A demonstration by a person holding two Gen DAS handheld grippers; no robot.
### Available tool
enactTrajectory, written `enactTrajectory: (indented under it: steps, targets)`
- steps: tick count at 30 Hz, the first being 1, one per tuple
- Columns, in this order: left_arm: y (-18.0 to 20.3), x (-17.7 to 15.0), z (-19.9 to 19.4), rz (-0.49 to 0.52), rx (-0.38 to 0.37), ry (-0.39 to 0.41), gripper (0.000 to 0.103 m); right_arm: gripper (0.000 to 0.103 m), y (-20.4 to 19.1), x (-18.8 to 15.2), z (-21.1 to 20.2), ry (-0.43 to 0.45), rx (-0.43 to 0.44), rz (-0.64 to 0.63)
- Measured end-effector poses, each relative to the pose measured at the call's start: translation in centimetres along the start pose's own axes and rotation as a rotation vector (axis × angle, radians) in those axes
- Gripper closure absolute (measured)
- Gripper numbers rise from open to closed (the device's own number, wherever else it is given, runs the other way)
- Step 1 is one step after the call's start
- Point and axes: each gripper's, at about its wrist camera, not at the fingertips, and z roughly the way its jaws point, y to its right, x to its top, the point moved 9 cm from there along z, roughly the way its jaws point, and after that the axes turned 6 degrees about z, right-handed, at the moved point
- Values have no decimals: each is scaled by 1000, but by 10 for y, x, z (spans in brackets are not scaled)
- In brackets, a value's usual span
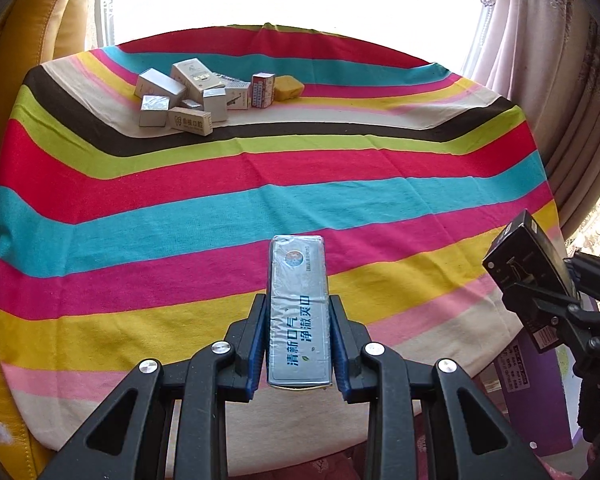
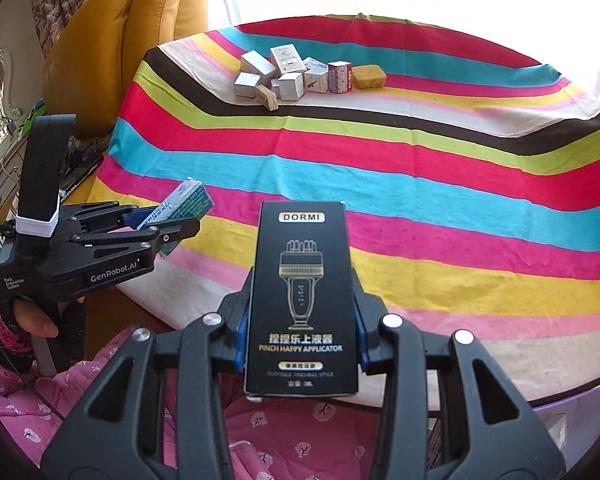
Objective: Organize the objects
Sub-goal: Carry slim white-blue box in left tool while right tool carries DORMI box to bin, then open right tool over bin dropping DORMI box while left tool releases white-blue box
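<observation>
Jaws on your left gripper (image 1: 298,344) are clamped on a long silver box (image 1: 298,312), held lengthwise at lower centre of the left view. Your right gripper (image 2: 300,336) pinches a black DORMI box (image 2: 302,300) by its lower half. Both boxes stick far out past the jaws, so a quick swing could pivot or drop them. They hover above the striped desk (image 1: 180,216). No container shows. The box pile (image 1: 188,94) and yellow sponge (image 1: 289,87) sit upper left.

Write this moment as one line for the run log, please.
left tongs: shut on silver box | right tongs: shut on black box | box pile: far on table
</observation>
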Motion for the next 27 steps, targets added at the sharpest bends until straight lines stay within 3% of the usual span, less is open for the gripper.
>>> enactTrajectory:
  steps: [13,27]
  targets:
    - [78,8,-16,147,-89,9,73,60,50,-26,-41,33,-67,69]
    - [196,0,-16,408,-218,-42,73,59,150,-67,-90,67,-185,281]
